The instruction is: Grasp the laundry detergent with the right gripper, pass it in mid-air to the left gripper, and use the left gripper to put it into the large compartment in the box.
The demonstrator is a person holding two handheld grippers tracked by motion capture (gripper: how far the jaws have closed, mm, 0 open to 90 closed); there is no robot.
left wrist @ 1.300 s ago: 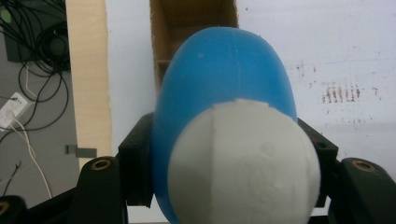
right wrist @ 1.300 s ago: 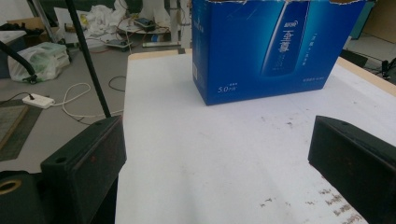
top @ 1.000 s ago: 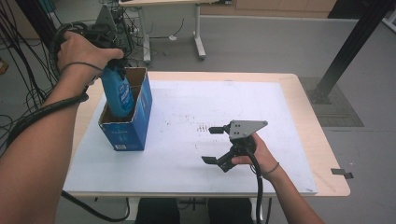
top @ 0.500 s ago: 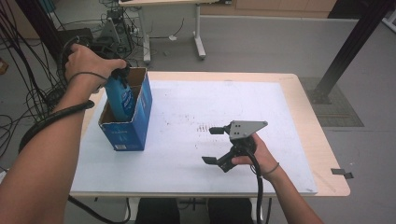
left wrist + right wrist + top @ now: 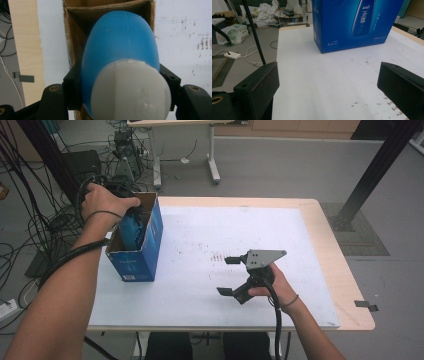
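My left hand-held gripper [image 5: 120, 100] is clamped on the blue bottle [image 5: 120, 47], its pads pressing both sides just below the white cap [image 5: 131, 92]. The bottle stands partly down inside the open box [image 5: 135, 237] at the counter's [image 5: 320, 225] left edge. My right hand-held gripper [image 5: 227, 276] rests near the counter's middle, its jaws wide apart with nothing between them, facing the box.
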